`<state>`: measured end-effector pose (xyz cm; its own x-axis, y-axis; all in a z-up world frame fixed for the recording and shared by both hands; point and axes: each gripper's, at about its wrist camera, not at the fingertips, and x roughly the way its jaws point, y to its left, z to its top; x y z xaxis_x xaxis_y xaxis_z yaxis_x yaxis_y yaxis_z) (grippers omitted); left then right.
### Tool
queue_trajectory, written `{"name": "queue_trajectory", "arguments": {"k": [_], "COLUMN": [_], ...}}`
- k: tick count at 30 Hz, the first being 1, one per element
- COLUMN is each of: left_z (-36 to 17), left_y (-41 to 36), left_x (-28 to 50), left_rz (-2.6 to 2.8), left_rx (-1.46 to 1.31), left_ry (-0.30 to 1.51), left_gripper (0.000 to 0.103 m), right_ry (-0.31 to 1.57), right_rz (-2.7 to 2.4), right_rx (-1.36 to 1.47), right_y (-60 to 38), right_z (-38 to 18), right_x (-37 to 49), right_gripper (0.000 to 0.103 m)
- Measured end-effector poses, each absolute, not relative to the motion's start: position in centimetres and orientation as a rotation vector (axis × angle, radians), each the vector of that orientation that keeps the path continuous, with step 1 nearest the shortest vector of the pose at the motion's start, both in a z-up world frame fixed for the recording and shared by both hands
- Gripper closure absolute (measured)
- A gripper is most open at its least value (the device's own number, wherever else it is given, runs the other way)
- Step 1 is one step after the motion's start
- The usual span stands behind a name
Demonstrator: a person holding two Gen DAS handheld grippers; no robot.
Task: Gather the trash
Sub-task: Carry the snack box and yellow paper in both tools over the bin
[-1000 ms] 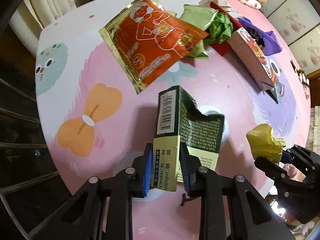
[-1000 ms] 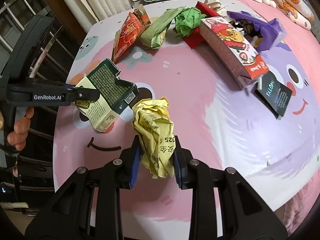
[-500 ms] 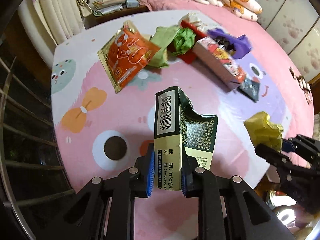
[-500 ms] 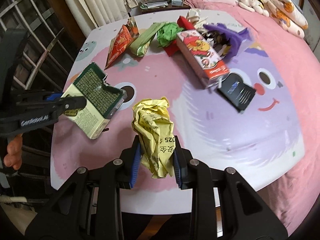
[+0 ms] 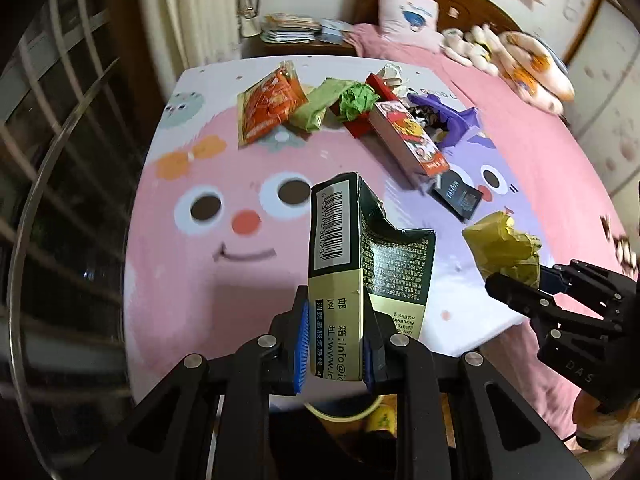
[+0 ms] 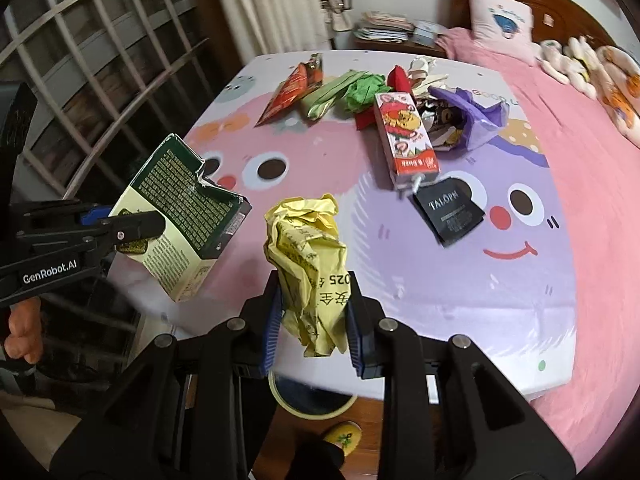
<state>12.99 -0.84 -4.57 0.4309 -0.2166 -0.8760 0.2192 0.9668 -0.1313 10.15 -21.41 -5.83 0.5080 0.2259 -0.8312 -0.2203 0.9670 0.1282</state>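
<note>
Both loads are off the worktop (image 6: pixel 460 300): my left gripper (image 5: pixel 335 340) fingers clamp the torn box (image 5: pixel 360 264) by one thin end, so it may pivot out; my right gripper (image 6: pixel 312 326) pinches the yellow wrapper (image 6: pixel 310 256), which is crumpled and could slip before reaching the bin (image 6: pixel 312 400) below.

the room light is soft and rather dim, the fisheye bends the edges into dark corners, and the plush toys (image 5: pixel 516 56) look smeared by blur.
</note>
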Motion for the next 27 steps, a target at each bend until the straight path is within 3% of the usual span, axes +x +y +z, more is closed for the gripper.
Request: {"name": "queue_trajectory", "arguments": {"k": [13,27], "left_z": [-9.2,-20.8], "left_y": [-3.4,-3.5], "left_x": [1.9,0.4], "left_rz": [-0.135,-0.195], "left_rx": [0.012,0.065], "left_ry": [1.171,1.340], "left_gripper": [0.083,0.083], "right_ry": [1.122,1.336], "right_rz": [0.431,0.361], "right_rx": [-0.004,0.077], "right_y": [-22.0,-21.1], "right_z": [-11.9,-24.5], "right_x": [2.3,-0.3], "right_gripper": [0.078,0.078]}}
